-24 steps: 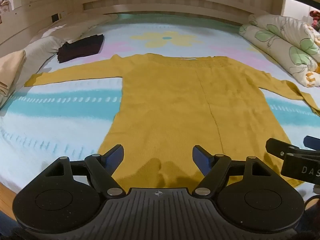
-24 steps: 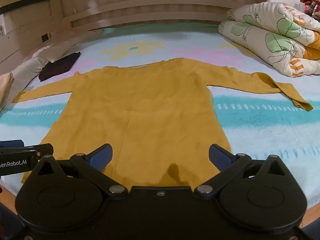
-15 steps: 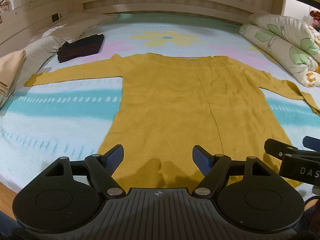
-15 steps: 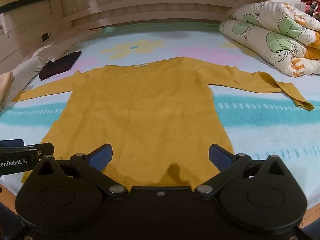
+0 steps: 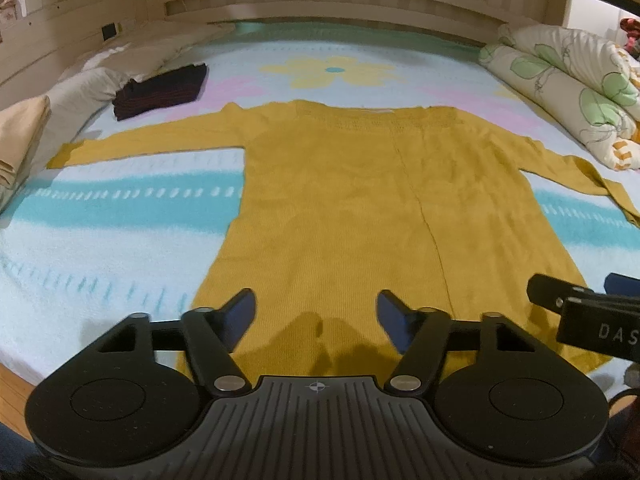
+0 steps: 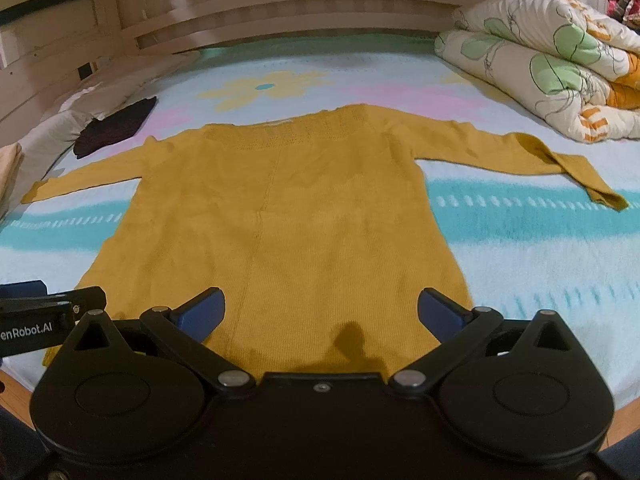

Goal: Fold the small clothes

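Observation:
A mustard yellow knit sweater (image 5: 360,208) lies flat on the bed, neckline far, hem near, both sleeves spread out; it also shows in the right wrist view (image 6: 296,216). Its right sleeve end (image 6: 588,180) is bent. My left gripper (image 5: 316,312) is open and empty, hovering over the hem's left part. My right gripper (image 6: 320,312) is open and empty over the hem's right part. The right gripper also shows at the right edge of the left wrist view (image 5: 580,312).
A folded dark garment (image 5: 160,90) lies far left on the bedsheet (image 5: 100,240). A rolled flowered duvet (image 6: 540,64) lies far right. Pillows (image 5: 72,92) and a beige folded cloth (image 5: 20,136) sit at the left. A wooden headboard (image 5: 320,4) closes the far side.
Both grippers have shifted slightly, so the sweater sits a little differently in view. The jaws stay open and the sweater has not moved.

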Action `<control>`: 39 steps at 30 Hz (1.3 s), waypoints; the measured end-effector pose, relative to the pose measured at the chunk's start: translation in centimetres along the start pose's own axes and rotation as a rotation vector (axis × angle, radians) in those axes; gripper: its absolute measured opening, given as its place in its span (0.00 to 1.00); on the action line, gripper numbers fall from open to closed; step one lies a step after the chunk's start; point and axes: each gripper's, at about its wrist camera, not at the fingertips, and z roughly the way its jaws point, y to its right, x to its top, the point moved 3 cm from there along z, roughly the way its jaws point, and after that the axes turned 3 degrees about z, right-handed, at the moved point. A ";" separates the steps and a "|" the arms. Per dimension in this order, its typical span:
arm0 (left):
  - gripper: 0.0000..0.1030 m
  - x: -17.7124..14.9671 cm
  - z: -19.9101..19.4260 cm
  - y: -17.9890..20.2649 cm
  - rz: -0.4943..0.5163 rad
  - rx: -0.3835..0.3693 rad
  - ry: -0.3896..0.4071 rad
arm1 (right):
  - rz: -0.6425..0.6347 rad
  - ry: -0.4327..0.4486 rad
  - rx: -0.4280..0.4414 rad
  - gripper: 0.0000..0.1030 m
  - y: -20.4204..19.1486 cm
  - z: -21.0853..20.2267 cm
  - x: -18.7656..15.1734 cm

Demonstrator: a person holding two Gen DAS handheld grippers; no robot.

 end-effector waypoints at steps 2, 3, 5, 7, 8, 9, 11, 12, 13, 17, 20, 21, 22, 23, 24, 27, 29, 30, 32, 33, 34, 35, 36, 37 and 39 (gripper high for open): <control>0.60 -0.2 0.2 -0.1 0.002 -0.004 -0.007 | -0.002 -0.008 -0.012 0.99 -0.2 -0.1 0.0; 0.57 -0.3 0.3 -0.1 0.006 -0.001 -0.003 | -0.008 -0.007 -0.024 0.99 -0.3 -0.2 0.1; 0.56 -0.4 0.3 -0.1 0.017 0.011 0.009 | -0.012 -0.009 -0.029 0.99 -0.7 -0.2 0.2; 0.55 -0.6 0.5 -0.2 0.024 0.022 0.010 | -0.026 0.021 -0.023 0.99 -1.2 -0.3 0.2; 0.55 -0.6 0.7 -0.2 0.025 0.028 0.006 | -0.025 0.024 -0.002 0.99 -1.5 -0.5 0.3; 0.54 -0.7 0.9 -0.3 0.025 0.032 -0.002 | -0.024 0.021 0.026 0.99 -1.7 -0.7 0.3; 0.53 -0.8 1.3 -0.5 0.025 0.036 -0.022 | -0.016 0.004 0.082 0.99 -2.2 -0.8 0.4; 0.51 -0.8 1.4 -0.5 0.024 0.038 -0.028 | -0.015 0.000 0.093 0.98 -2.4 -1.0 0.4; 0.49 -0.8 1.6 -0.6 0.022 0.042 -0.033 | -0.006 -0.006 0.104 0.98 -2.6 -1.1 0.4; 0.48 -0.6 1.7 -0.7 0.022 0.051 -0.037 | -0.042 -0.013 0.113 0.98 -3.8 -1.6 0.4; 0.44 -0.4 1.8 -0.5 0.053 0.075 -0.041 | -0.101 0.026 0.096 0.96 -4.5 -1.9 0.4; 0.43 -0.3 1.9 -0.4 0.057 0.078 -0.048 | -0.096 0.019 0.111 0.95 -4.5 -2.1 0.4; 0.43 -0.3 2.0 -0.3 0.054 0.075 -0.053 | -0.109 0.041 0.114 0.95 -4.7 -2.0 0.5; 0.43 -0.2 2.1 -0.2 0.047 0.065 -0.059 | -0.113 0.023 0.122 0.95 -4.7 -1.9 0.5; 0.43 0.0 2.2 -0.1 0.043 0.053 -0.068 | -0.098 0.005 0.138 0.94 -4.5 -1.8 0.4; 0.43 0.4 2.9 0.4 0.065 0.033 -0.117 | -0.050 -0.043 0.171 0.93 -3.9 -1.7 0.4; 0.43 0.6 3.1 0.7 0.074 0.031 -0.124 | -0.047 -0.055 0.173 0.90 -3.8 -1.6 0.5; 0.44 0.8 3.2 0.8 0.078 0.032 -0.130 | -0.051 -0.059 0.172 0.89 -3.8 -1.6 0.6; 0.43 1.2 3.5 0.9 0.079 0.035 -0.143 | -0.048 -0.058 0.170 0.88 -3.8 -1.5 0.9; 0.43 1.5 3.6 0.9 0.076 0.032 -0.144 | -0.043 -0.055 0.169 0.88 -3.6 -1.6 1.0; 0.43 1.9 3.8 0.9 0.069 0.028 -0.147 | -0.039 -0.059 0.170 0.88 -3.4 -1.7 1.1; 0.43 2.3 4.0 0.8 0.057 0.019 -0.155 | -0.043 -0.060 0.168 0.87 -3.1 -1.7 1.4; 0.43 2.7 4.2 0.7 0.042 0.009 -0.161 | -0.048 -0.060 0.167 0.85 -2.7 -1.8 1.6; 0.43 3.3 4.4 0.6 0.020 -0.007 -0.163 | -0.055 -0.061 0.162 0.85 -2.2 -1.9 2.0; 0.43 4.5 4.7 0.5 -0.008 -0.034 -0.154 | -0.060 -0.059 0.158 0.83 -1.0 -1.9 2.8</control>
